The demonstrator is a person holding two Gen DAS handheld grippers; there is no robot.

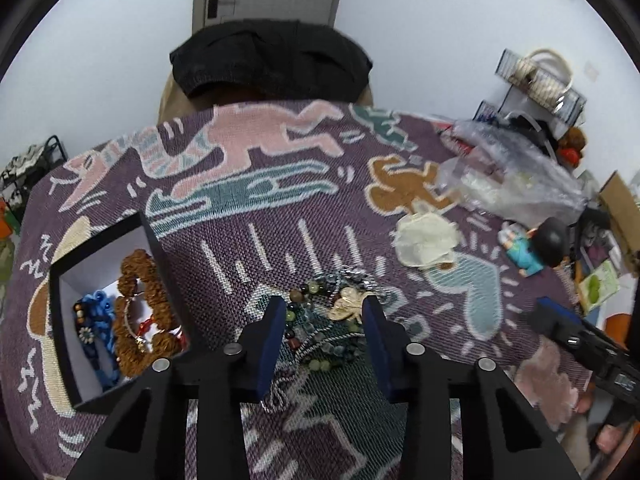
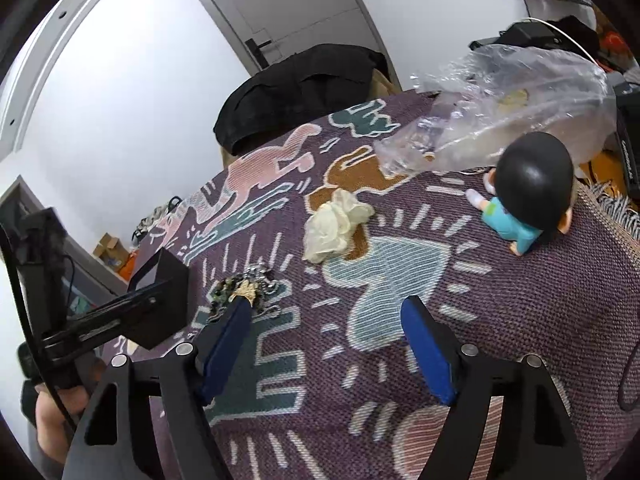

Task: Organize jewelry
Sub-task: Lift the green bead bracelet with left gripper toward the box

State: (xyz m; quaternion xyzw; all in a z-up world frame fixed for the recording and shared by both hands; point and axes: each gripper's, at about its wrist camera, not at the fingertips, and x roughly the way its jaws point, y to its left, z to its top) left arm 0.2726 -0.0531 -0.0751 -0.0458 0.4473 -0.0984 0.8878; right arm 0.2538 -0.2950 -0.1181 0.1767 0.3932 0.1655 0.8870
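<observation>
Left wrist view: the left gripper (image 1: 325,308) spreads wide around a bead-and-chain jewelry pile (image 1: 332,312); the right gripper (image 2: 328,308) gapes above the patterned blanket (image 2: 520,300).

Black gripper frames (silver screws) carry blue-padded fingers (image 1: 272,344).

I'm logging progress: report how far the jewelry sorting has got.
Done: brown bead bracelets and blue beads lie in the black box. In hand: nothing; the open left gripper straddles the jewelry pile. Left: that whole pile; the right gripper is open.
</observation>
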